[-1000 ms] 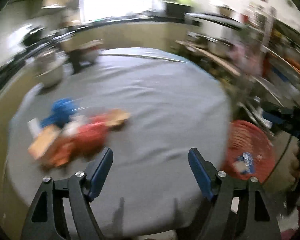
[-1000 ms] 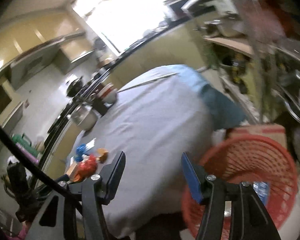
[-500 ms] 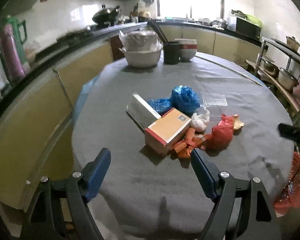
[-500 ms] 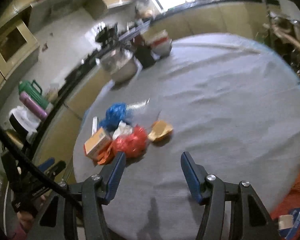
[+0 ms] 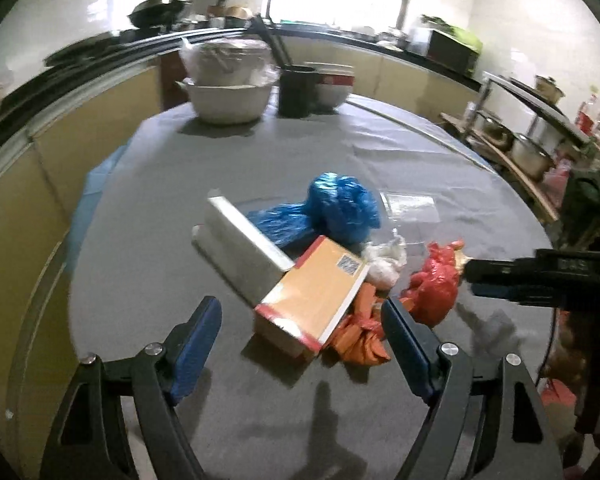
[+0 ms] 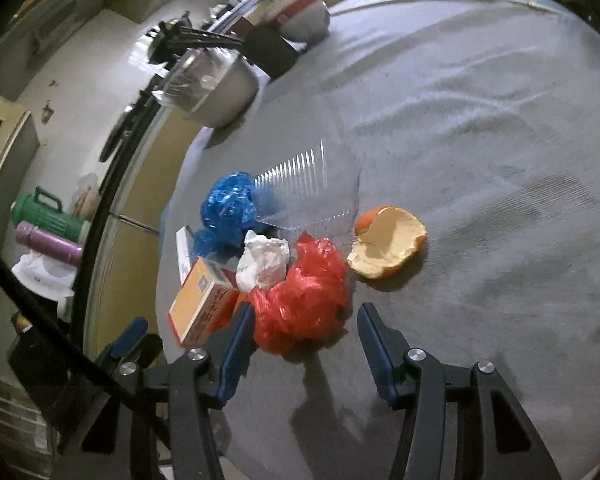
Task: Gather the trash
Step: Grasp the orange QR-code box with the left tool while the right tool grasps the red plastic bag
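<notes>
**Two grippers poised over a heap of trash on the round table**

The trash sits in one cluster on the grey cloth of the table (image 5: 380,152), toward its near-left part. In the left wrist view the left gripper (image 5: 300,332) stands wide apart and empty, its blue pads flanking the near corner of an orange box (image 5: 316,296) without touching it. A white box (image 5: 244,252) leans at the orange box's 10 o'clock, a blue plastic bag (image 5: 340,208) lies at 12 o'clock, a crumpled white tissue (image 5: 384,264) at 2 o'clock, and orange wrappers (image 5: 360,336) at 4 o'clock.

In the right wrist view the right gripper (image 6: 306,336) is moderately open; its jaws have just been closing, and nothing is pressed between them. The red plastic bag (image 6: 304,296) lies just ahead of the pads, partly between the tips. An orange peel (image 6: 388,244) rests at the bag's 2 o'clock, apart from it; a clear plastic tray (image 6: 304,188) lies at 12 o'clock. Bowls (image 5: 228,84) and a dark cup (image 5: 296,88) stand at the table's far edge.
</notes>
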The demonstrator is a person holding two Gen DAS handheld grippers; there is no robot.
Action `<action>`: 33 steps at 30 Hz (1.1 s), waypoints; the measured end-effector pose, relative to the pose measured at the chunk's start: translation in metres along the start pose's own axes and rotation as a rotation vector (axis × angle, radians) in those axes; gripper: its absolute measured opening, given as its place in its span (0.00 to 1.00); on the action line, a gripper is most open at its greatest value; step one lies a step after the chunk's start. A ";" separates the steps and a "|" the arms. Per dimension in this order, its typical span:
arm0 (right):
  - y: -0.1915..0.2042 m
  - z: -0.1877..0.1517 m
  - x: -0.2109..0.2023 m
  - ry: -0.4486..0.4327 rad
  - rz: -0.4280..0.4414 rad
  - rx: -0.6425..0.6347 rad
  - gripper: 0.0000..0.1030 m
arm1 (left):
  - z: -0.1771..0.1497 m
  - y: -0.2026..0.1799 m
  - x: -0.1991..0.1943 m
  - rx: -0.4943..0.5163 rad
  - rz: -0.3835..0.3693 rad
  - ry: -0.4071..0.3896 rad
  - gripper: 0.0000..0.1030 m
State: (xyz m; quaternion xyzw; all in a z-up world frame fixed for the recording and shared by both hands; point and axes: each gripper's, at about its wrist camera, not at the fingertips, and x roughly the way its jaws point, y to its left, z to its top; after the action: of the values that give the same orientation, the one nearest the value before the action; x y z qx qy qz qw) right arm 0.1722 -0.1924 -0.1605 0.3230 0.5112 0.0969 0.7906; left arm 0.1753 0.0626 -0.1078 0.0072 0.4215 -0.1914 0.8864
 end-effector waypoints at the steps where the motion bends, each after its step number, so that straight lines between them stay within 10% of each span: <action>1: 0.000 0.001 0.005 0.005 -0.005 0.015 0.55 | 0.001 0.000 0.005 0.006 -0.030 0.010 0.80; 8: 0.004 0.008 0.027 0.024 -0.009 0.075 0.46 | 0.001 0.011 0.031 -0.033 -0.154 0.062 0.77; 11: 0.009 0.008 0.033 0.052 0.012 0.075 0.41 | -0.002 0.010 0.034 -0.030 -0.189 0.065 0.48; 27: 0.011 0.000 0.045 0.086 0.068 0.143 0.51 | 0.000 -0.009 0.041 -0.009 -0.101 0.089 0.69; 33: 0.006 0.000 0.041 0.057 0.110 0.099 0.39 | -0.003 0.003 0.044 -0.058 -0.124 0.093 0.46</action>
State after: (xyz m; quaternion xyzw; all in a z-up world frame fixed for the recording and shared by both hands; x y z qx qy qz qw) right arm 0.1919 -0.1678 -0.1871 0.3863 0.5190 0.1239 0.7524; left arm 0.1990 0.0519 -0.1432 -0.0358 0.4670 -0.2333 0.8522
